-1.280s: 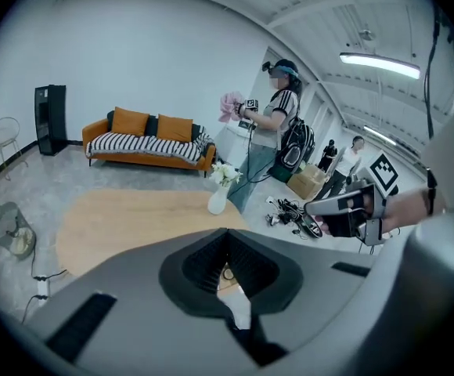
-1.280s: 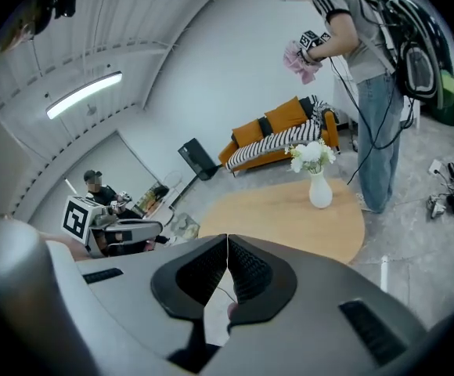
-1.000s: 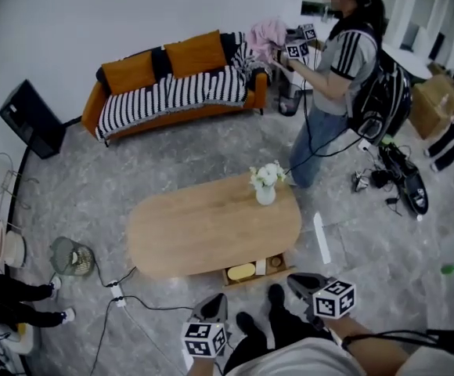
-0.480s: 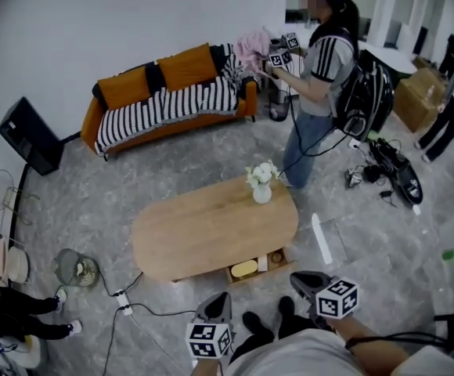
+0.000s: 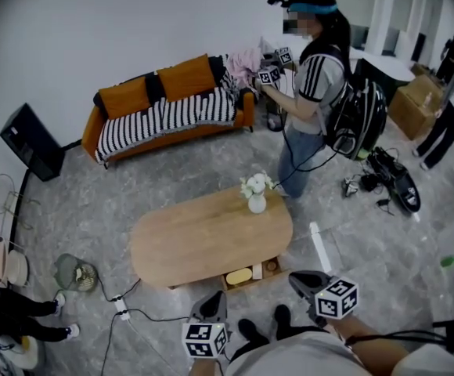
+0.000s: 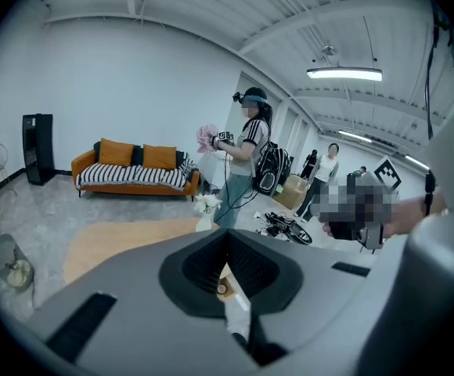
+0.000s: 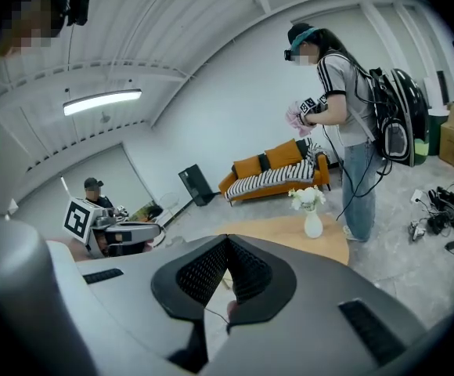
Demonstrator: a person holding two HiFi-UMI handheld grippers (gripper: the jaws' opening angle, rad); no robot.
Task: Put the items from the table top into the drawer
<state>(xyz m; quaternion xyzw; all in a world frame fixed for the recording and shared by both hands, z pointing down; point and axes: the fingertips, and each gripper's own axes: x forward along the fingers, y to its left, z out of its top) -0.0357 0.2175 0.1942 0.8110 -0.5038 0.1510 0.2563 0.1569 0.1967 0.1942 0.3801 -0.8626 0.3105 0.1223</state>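
Note:
The oval wooden table (image 5: pixel 203 237) carries only a white vase of flowers (image 5: pixel 256 194). Under its near edge the drawer (image 5: pixel 252 273) stands pulled out, with a yellow item (image 5: pixel 239 276) and a small brown item (image 5: pixel 272 266) inside. My left gripper (image 5: pixel 217 298) and right gripper (image 5: pixel 295 277) hang side by side just in front of the drawer, above the floor, both shut and holding nothing. In the left gripper view the shut left gripper (image 6: pixel 227 233) points at the table (image 6: pixel 109 241). The right gripper (image 7: pixel 227 240) faces the vase (image 7: pixel 311 214).
Beyond the table stands another person (image 5: pixel 309 108) with a backpack, holding grippers and a pink cloth. An orange sofa (image 5: pixel 168 100) lines the back wall, with a black speaker (image 5: pixel 30 141) at its left. A fan (image 5: pixel 74 272) and a power strip (image 5: pixel 120 309) lie on the floor at left, cables and gear (image 5: pixel 391 182) at right.
Both grippers have lifted slightly and stay shut. The table and open drawer look a little farther off. The other person has shifted a bit to the left.

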